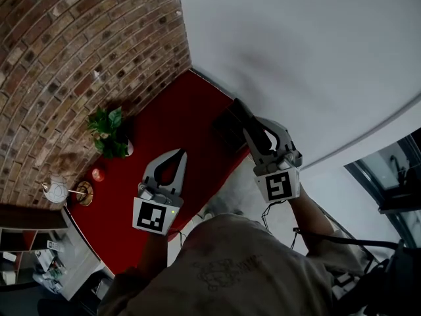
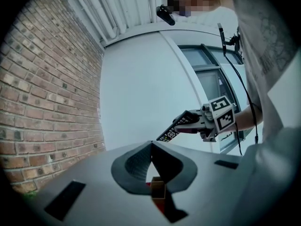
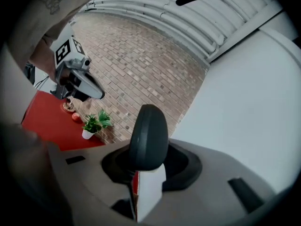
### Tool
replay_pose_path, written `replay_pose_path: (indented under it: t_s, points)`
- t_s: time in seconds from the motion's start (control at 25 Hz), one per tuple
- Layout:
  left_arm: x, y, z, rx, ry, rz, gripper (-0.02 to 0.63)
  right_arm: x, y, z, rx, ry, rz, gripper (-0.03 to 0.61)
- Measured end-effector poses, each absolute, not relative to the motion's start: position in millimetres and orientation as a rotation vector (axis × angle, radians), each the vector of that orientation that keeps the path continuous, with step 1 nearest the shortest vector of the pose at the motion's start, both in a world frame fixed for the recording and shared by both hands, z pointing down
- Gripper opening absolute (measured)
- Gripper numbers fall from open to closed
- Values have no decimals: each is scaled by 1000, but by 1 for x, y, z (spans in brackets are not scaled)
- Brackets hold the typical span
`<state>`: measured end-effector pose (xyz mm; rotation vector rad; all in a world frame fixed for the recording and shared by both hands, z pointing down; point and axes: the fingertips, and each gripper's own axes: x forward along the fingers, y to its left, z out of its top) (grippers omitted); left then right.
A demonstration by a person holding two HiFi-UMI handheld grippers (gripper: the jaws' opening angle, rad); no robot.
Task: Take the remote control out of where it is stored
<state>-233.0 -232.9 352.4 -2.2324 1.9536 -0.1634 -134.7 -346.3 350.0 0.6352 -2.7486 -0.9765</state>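
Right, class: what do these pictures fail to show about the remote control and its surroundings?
Storage place: in no view.
Button labels on the remote control: too small in the left gripper view; the right gripper view shows only a plain dark side.
Near end of the red table: hidden by the person's shoulder, head view.
The shelf clutter: dark and too small, head view.

Home interior: exposed brick wall (image 1: 79,45), red table (image 1: 191,130) carrying potted plant (image 1: 110,133) and small ornaments (image 1: 98,174), window (image 2: 211,79).
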Motion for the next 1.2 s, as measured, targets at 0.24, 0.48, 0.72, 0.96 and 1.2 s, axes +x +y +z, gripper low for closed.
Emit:
replay_pose_path:
  t_s: [0.24, 0.48, 0.72, 0.96, 1.2]
  points:
    - [-236, -233, 337, -2194, 1952, -137, -2, -97, -335, 317, 724, -2924, -914, 109]
    - [-234, -231, 329, -2176, 1945, -140, -2, -62, -312, 279, 806, -3061, -950, 109]
    - [-239, -231, 326, -2138, 1944, -147, -2, -31, -288, 269, 827, -3106, -1081, 109]
    - [-244, -231, 333, -2132, 1969, -167, -2, -11, -283, 280, 885, -3128, -1021, 107]
    - [-243, -232, 334, -2132, 1964, -194, -2, -8, -290, 284, 929, -3143, -944, 108]
